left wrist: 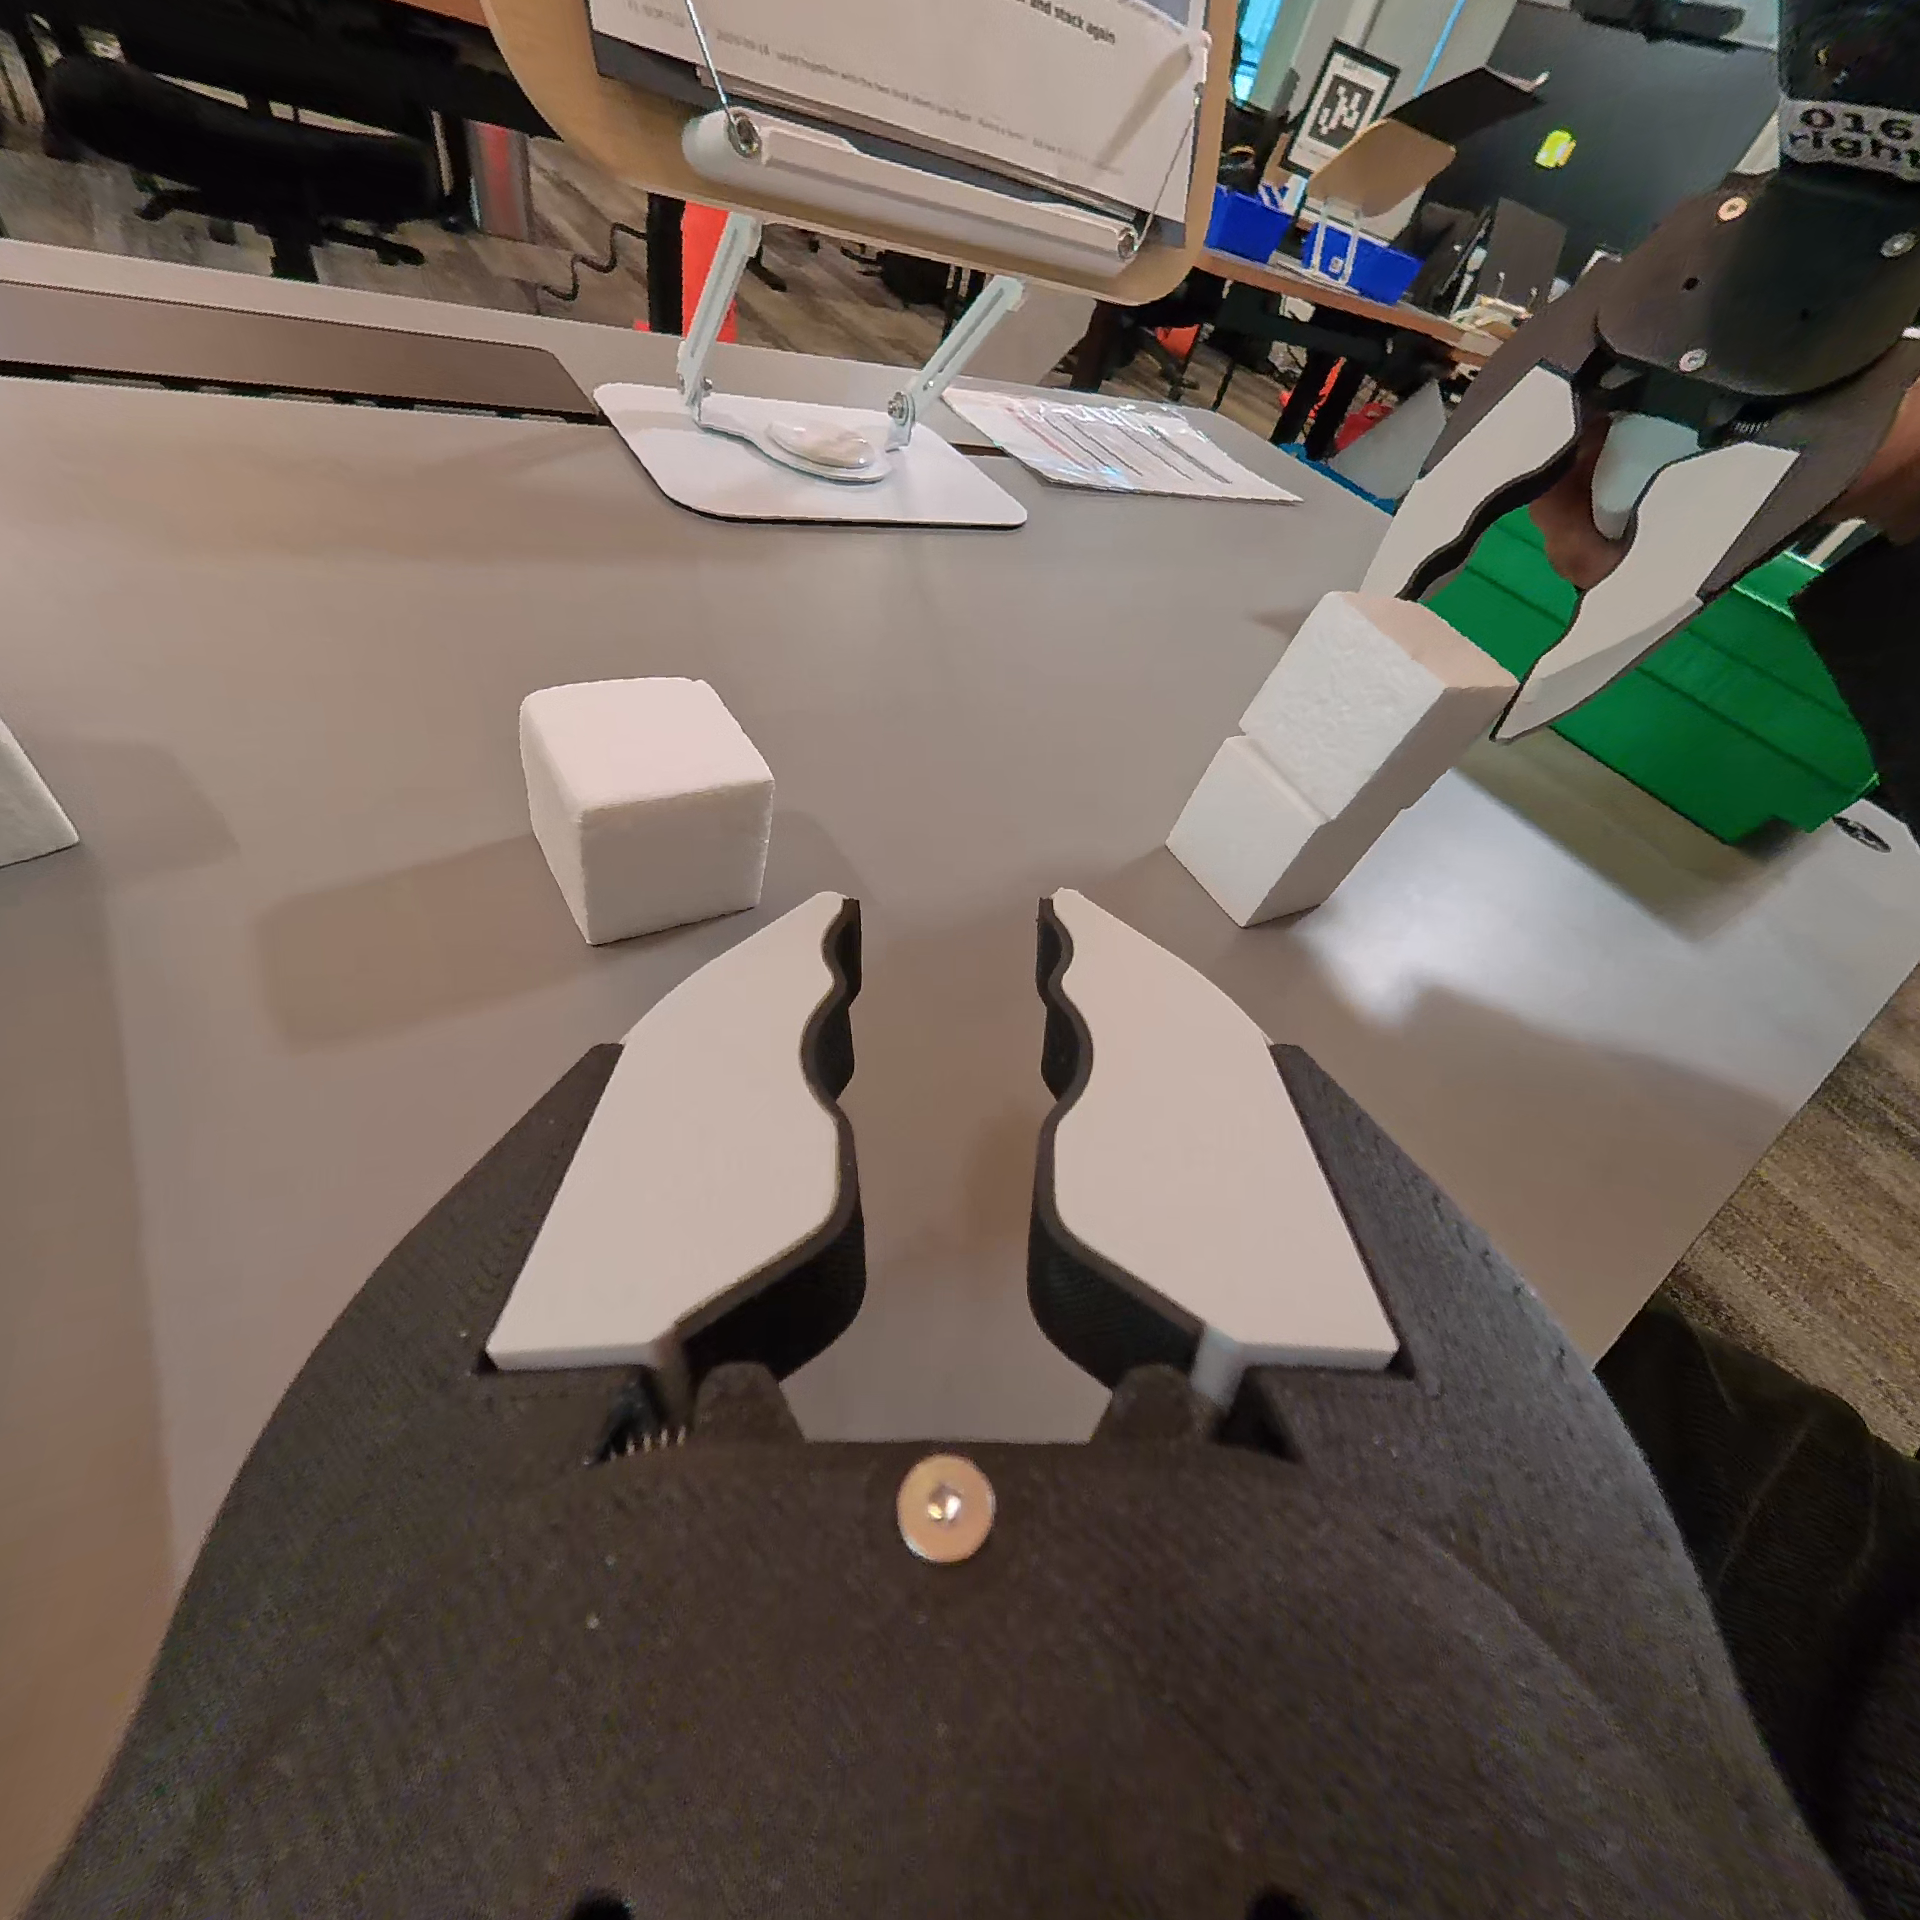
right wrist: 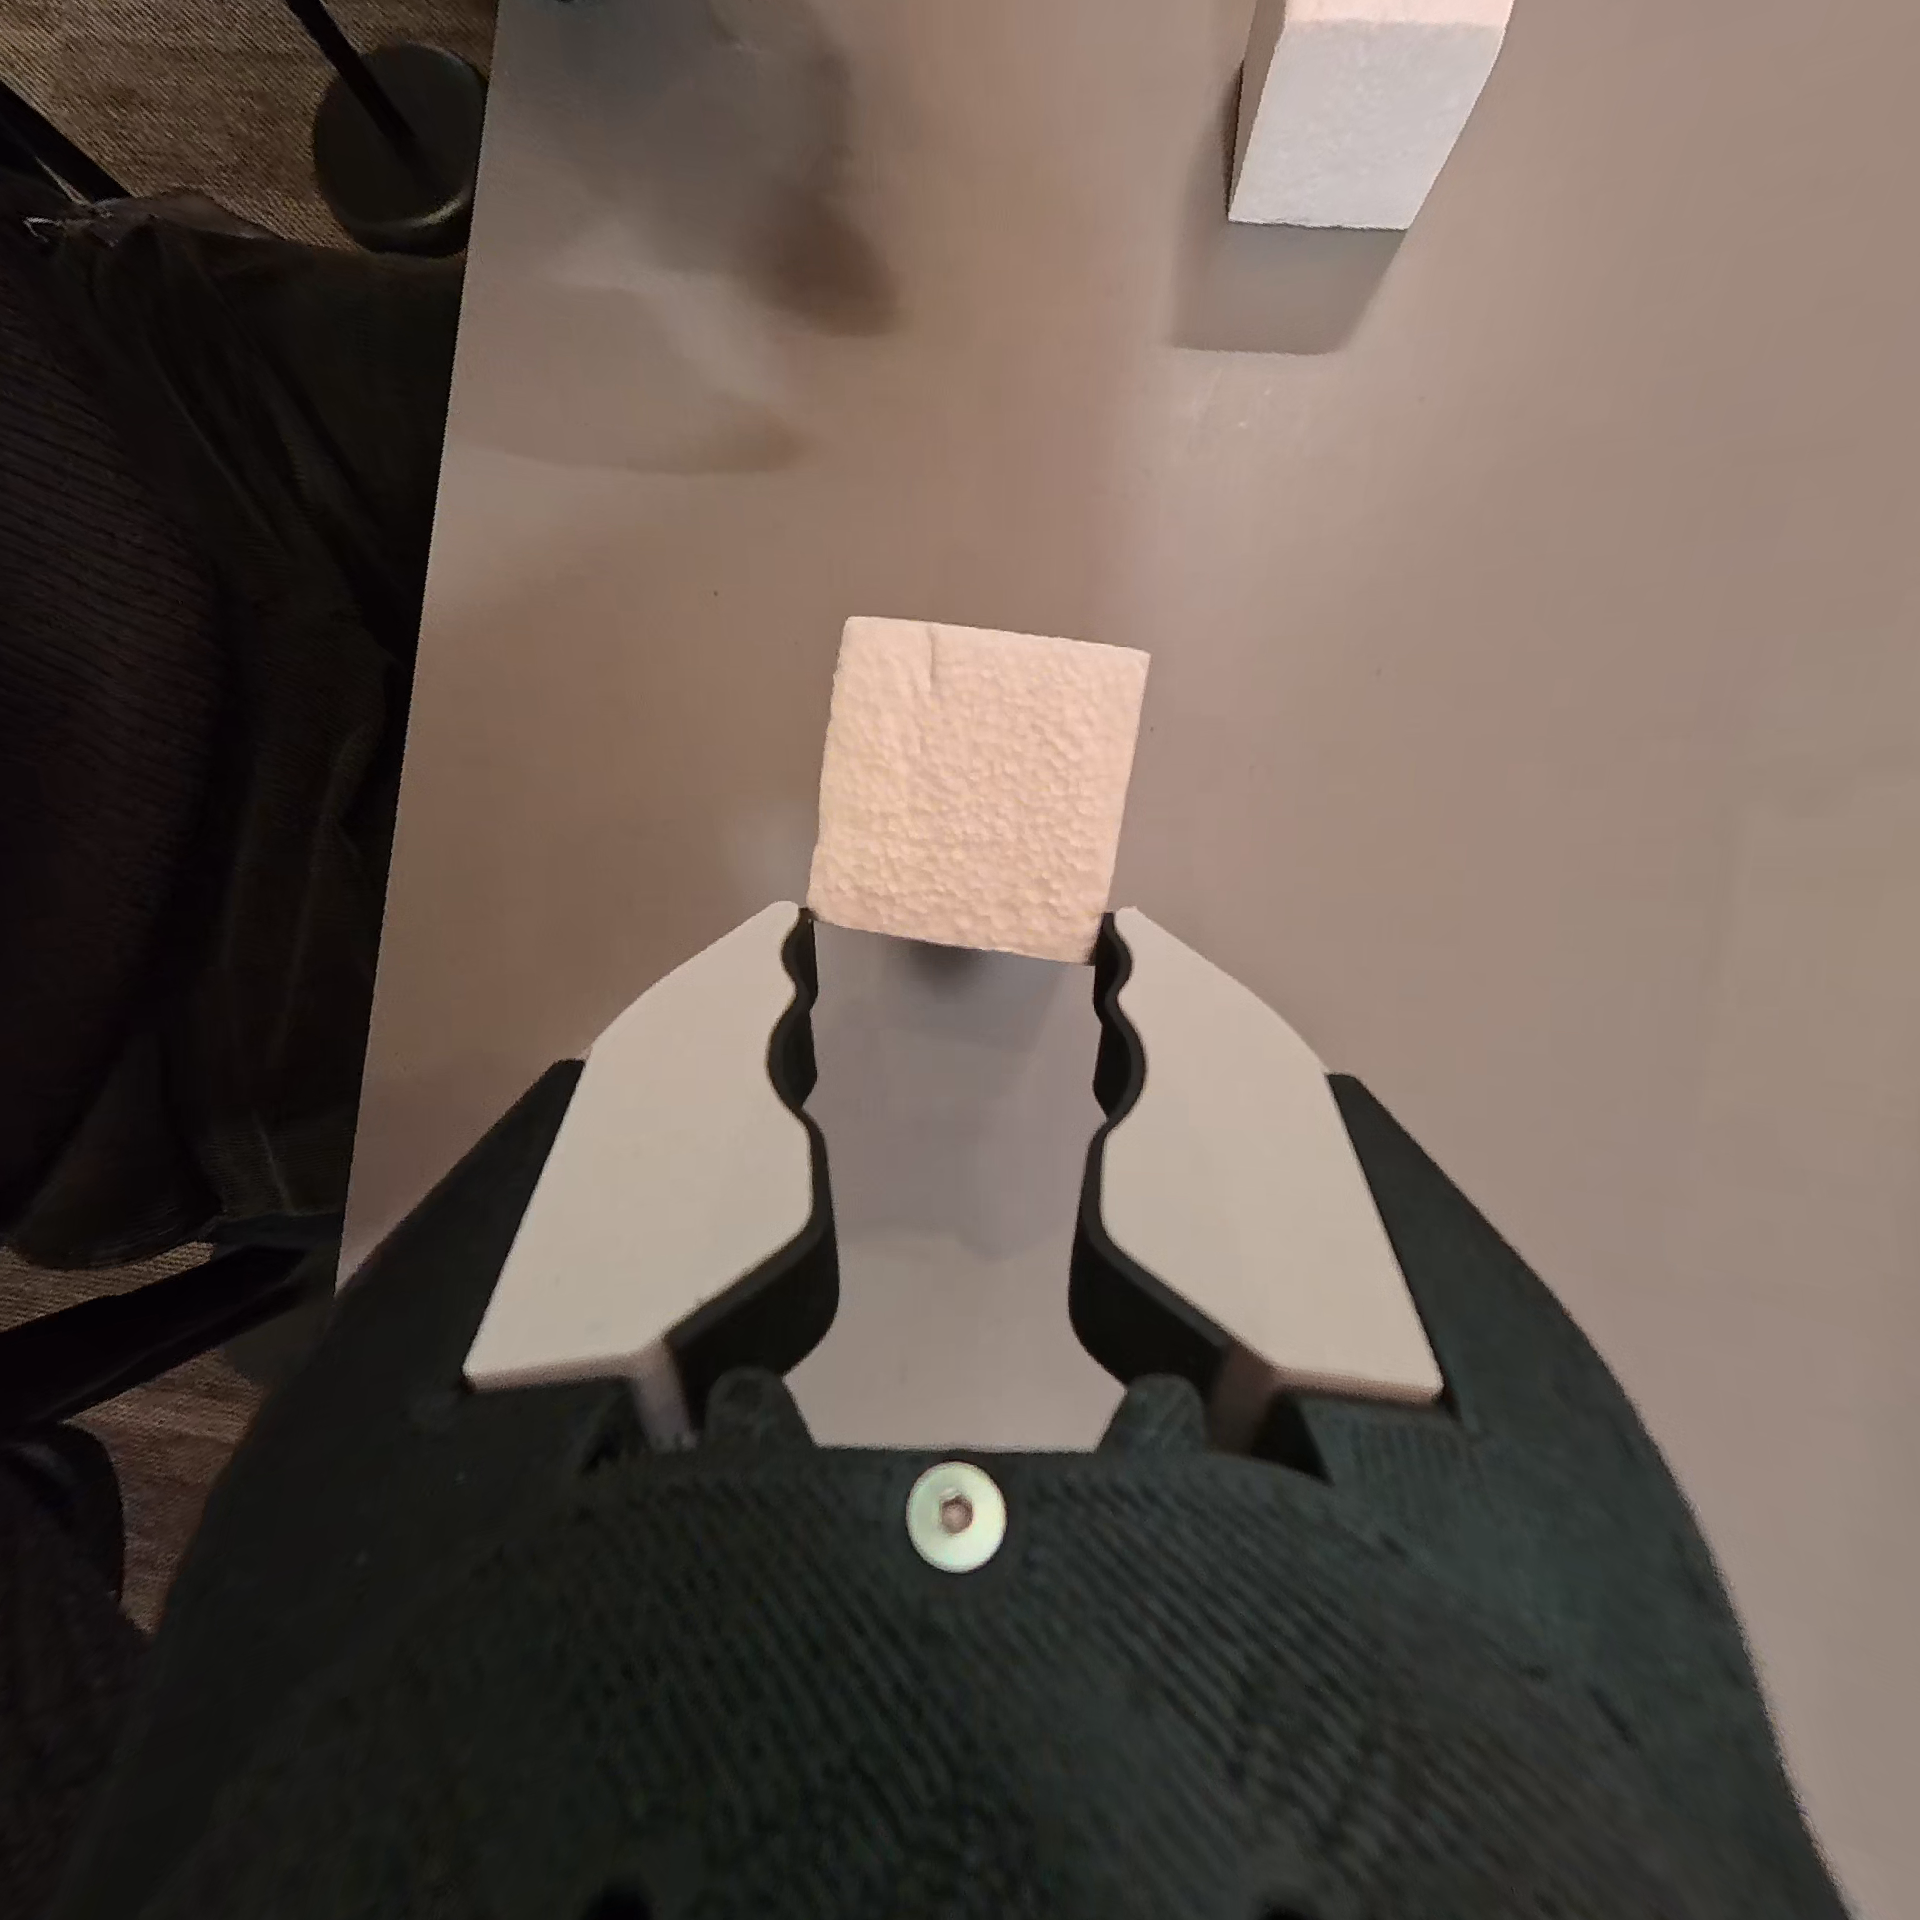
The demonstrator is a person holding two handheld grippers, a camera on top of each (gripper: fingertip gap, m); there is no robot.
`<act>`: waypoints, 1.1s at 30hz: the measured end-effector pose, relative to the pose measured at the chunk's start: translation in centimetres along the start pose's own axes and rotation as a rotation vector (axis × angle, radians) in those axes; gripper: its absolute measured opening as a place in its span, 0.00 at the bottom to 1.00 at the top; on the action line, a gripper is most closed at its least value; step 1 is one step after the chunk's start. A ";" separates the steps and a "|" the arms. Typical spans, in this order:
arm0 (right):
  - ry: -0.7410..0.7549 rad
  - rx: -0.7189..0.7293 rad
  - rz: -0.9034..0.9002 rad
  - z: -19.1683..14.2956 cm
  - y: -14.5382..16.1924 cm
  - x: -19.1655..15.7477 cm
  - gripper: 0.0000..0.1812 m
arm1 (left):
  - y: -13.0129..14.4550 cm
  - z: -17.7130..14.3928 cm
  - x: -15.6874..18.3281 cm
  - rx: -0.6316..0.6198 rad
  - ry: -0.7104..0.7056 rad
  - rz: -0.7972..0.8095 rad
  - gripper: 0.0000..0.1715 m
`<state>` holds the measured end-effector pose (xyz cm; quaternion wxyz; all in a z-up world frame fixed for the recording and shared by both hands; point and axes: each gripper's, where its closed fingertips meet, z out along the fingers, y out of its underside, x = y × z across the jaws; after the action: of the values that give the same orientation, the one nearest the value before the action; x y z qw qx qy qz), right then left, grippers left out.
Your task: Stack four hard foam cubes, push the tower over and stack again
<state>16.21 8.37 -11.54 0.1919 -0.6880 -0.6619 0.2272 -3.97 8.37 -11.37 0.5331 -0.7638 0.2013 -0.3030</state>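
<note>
Looking along my left gripper (left wrist: 948,914), I see its two white-faced fingers parted with only bare grey tabletop (left wrist: 312,644) between them; it holds nothing. I take the white styrofoam cube (left wrist: 646,805) as my landmark: it sits flat on the table just ahead and left of the left fingertips, not touching them. To the cube's right, with a broad strip of bare table between, stands a stack of two white foam blocks (left wrist: 1330,769), the upper one sitting slightly askew on the lower. That stack is close to the table's right edge, beyond which lie carpet and a green bin (left wrist: 1704,707). Behind the cube, a white document stand (left wrist: 831,457) rests on its flat base.

My right gripper (left wrist: 1475,665) hangs over the stack, fingers spread to either side of the upper block. From its own camera, the right gripper (right wrist: 954,920) looks down on the top foam block (right wrist: 982,784); the fingertips flank the block's near corners, and I cannot tell whether they press it or merely bracket it. The block's top face is roughly square, with no clear long axis. The table's edge runs close on the left of this view.
</note>
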 end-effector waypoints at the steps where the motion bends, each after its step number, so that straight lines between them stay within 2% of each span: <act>1: -0.003 0.002 0.003 0.0 0.0 0.0 0.29 | 0.0 0.0 0.0 -0.001 0.001 0.001 0.19; 14: 0.000 0.001 0.015 -0.1 -0.1 0.2 0.29 | 0.0 0.0 -0.1 0.000 -0.004 0.005 0.19; 22: 0.027 0.130 -0.020 -2.9 -2.9 -0.6 0.27 | -0.3 -0.2 -0.6 0.013 -0.015 -0.010 0.19; 24: 0.035 0.119 -0.020 -2.8 -2.8 -0.7 0.27 | -0.4 -0.1 -0.6 0.013 -0.015 -0.007 0.19; 28: 0.073 0.080 0.011 -2.2 -1.8 0.1 0.34 | -0.3 0.1 -0.4 0.008 -0.012 0.005 0.19; 31: 0.140 0.195 0.012 -3.2 -3.3 0.9 0.45 | -0.3 0.2 -0.3 0.006 -0.010 0.011 0.19; 33: 0.212 0.345 0.025 -4.9 -5.1 1.7 0.54 | -0.4 0.3 -0.3 0.007 -0.008 0.011 0.19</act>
<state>14.81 10.49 -4.66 0.3728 -0.6732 -0.5805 0.2661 -3.95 8.90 -11.15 0.5381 -0.7621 0.2022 -0.2979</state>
